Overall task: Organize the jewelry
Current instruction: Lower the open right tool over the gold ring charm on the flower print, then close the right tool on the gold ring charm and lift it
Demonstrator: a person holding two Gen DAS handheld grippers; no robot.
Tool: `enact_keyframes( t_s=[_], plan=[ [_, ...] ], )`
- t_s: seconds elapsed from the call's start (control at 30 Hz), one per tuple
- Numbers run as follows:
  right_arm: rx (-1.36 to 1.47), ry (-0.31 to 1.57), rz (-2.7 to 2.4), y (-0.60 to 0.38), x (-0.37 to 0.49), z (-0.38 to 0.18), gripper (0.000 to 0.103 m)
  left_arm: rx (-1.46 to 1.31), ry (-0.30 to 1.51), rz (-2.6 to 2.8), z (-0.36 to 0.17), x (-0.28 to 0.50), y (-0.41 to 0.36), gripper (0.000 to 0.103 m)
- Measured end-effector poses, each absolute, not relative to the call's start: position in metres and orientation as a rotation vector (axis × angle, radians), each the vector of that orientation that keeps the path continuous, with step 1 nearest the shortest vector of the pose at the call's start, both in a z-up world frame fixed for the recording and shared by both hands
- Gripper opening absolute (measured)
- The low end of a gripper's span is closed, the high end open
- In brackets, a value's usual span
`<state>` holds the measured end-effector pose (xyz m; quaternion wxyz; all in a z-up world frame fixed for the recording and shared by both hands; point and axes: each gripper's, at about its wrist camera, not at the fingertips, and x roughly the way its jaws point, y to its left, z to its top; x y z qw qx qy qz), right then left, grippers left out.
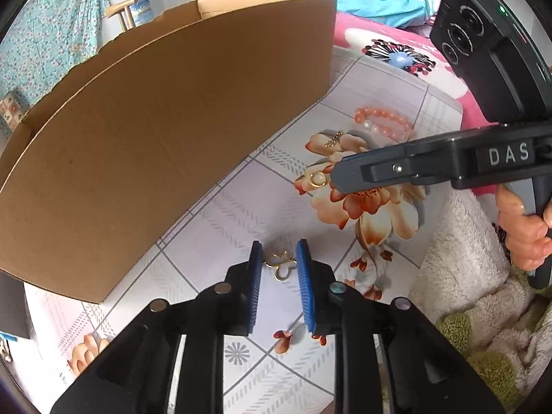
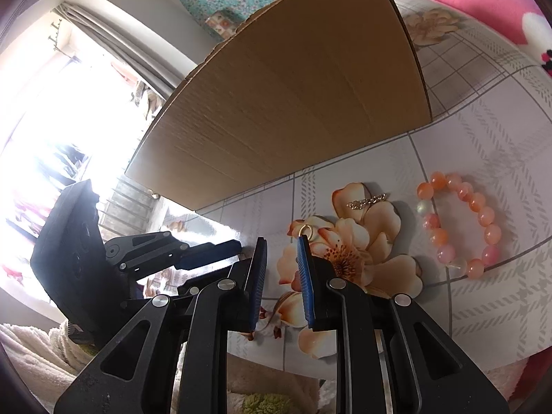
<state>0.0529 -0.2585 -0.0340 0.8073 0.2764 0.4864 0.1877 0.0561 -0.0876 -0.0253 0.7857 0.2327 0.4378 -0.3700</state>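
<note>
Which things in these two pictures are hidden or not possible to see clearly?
- Inside of the cardboard box: both views show only its outer wall, so its contents are hidden.
- Gold ring: in the left wrist view the right gripper covers part of it; in the right wrist view a fingertip does.
- Small gold chain: too small to identify.
- Window area, right wrist view: washed out by glare.

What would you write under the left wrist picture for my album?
Open left claw poised around a gold butterfly charm beside the cardboard box, with a coral bead bracelet waiting nearby.
</note>
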Motion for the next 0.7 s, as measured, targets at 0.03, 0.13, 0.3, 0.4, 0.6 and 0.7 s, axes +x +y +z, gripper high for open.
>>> enact_keyframes(
  t_s=[0.03, 0.13, 0.3, 0.4, 0.6, 0.7],
  plan=[
    [0.595, 1.040, 0.404, -0.261, 0.052, -0.034, 0.020, 0.503, 0.942, -0.794, -0.025, 0.056, -0.088, 0.019],
    [0.602, 1.037, 0.403, -0.265, 0.051, -0.036, 0.020, 0.504, 0.937, -0.787, -0.025, 0.054, -0.087, 0.019],
    [0.592, 1.017, 0.394, -0.275, 0.048, -0.031, 0.020, 0.499, 0.931, -0.778, -0.024, 0.053, -0.089, 0.019],
    [0.544, 0.999, 0.369, -0.277, 0.045, -0.025, 0.020, 0.488, 0.916, -0.761, -0.019, 0.053, -0.085, 0.019],
    [0.313, 0.984, 0.312, -0.265, 0.039, -0.012, 0.031, 0.412, 0.888, -0.696, -0.010, 0.057, -0.072, 0.019],
    [0.229, 0.989, 0.316, -0.254, 0.040, -0.011, 0.032, 0.347, 0.877, -0.674, -0.006, 0.060, -0.063, 0.019]
  ],
)
